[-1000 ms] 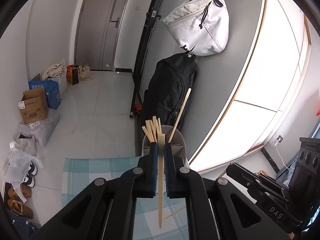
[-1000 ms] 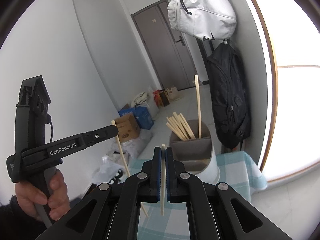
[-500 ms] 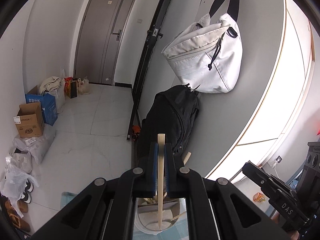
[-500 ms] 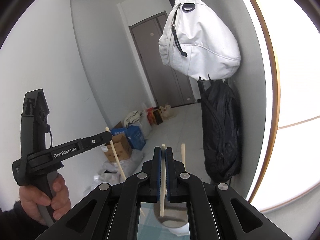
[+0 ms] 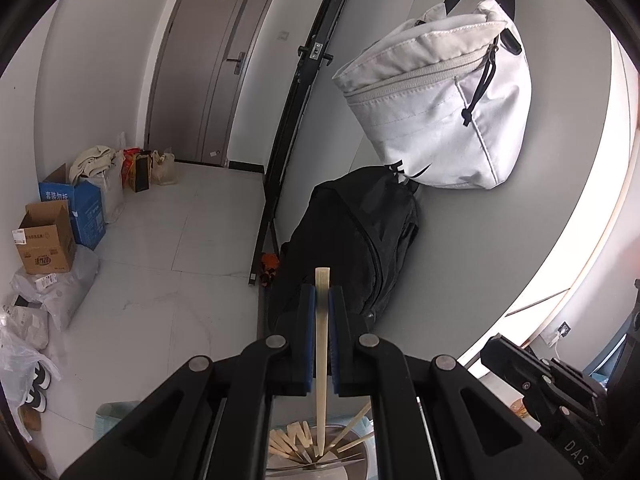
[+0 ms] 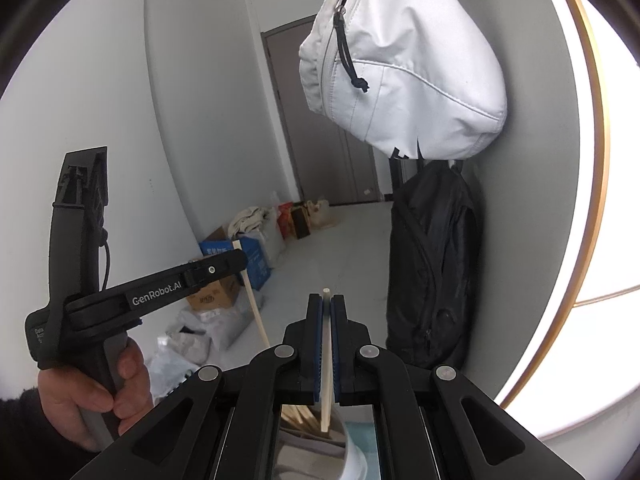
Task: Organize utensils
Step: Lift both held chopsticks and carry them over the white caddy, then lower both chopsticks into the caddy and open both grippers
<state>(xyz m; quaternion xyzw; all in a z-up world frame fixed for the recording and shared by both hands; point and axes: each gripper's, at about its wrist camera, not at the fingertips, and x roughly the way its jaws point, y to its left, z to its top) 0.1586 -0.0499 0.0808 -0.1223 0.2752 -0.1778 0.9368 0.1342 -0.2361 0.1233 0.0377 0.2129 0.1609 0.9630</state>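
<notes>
My left gripper (image 5: 321,300) is shut on a wooden chopstick (image 5: 321,364) held upright, its lower tip among several chopsticks in the utensil holder (image 5: 320,462) below. My right gripper (image 6: 326,312) is shut on another chopstick (image 6: 326,364), upright above the same holder (image 6: 312,436), its lower end at the holder's opening. The left gripper (image 6: 236,258) shows in the right wrist view at left, with its chopstick (image 6: 254,300) hanging from it. The right gripper's body (image 5: 552,384) shows at the lower right of the left wrist view.
A white bag (image 5: 440,104) hangs on the grey wall above a black backpack (image 5: 360,240). Boxes and bags (image 5: 52,232) line the floor at left near a door (image 5: 212,60). A checked cloth (image 6: 360,452) covers the table under the holder.
Both grippers have risen and moved over the holder. The holder has dropped to the bottom edge of both views, and both chopsticks now point down into it.
</notes>
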